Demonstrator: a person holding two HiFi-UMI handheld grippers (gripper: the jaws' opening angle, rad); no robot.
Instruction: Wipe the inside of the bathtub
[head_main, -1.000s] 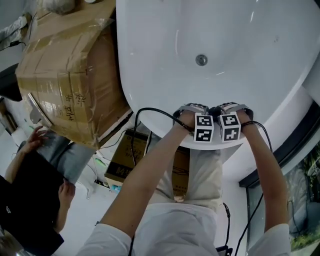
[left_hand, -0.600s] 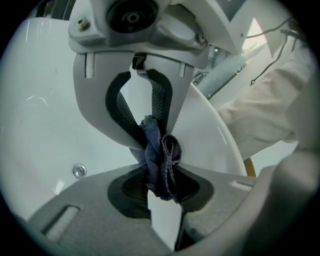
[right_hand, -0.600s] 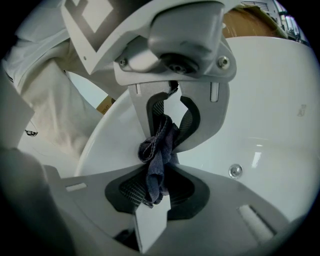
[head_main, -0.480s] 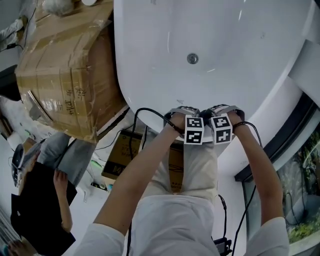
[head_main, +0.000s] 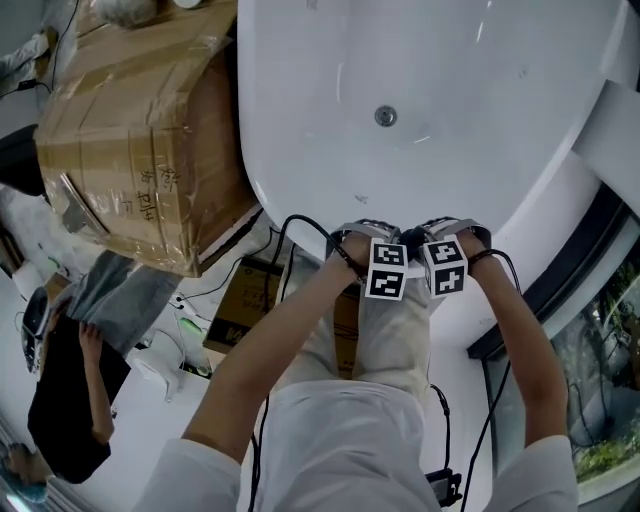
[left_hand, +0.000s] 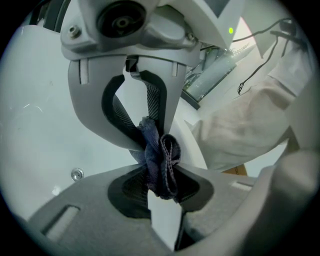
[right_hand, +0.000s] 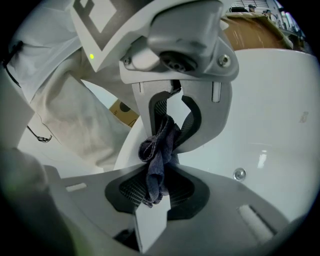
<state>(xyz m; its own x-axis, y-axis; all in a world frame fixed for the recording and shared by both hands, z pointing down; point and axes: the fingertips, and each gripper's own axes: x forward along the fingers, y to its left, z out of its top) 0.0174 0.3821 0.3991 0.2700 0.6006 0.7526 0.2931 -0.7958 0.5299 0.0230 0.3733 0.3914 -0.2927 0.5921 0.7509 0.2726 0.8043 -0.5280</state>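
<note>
My left gripper (left_hand: 159, 159) and right gripper (right_hand: 159, 150) each clamp a bunched wad of dark blue cloth (left_hand: 167, 150), side by side at the near rim of the white bathtub (head_main: 450, 90). Its drain (head_main: 385, 116) lies well beyond them. Both bites look thin. I judge a hard drag across the tub could pull the cloth free, or let bare jaws scrape the surface.

L gripper (left_hand: 159, 165) & R gripper (right_hand: 159, 167) pulled back past tub (head_main: 420, 80) rim.
</note>
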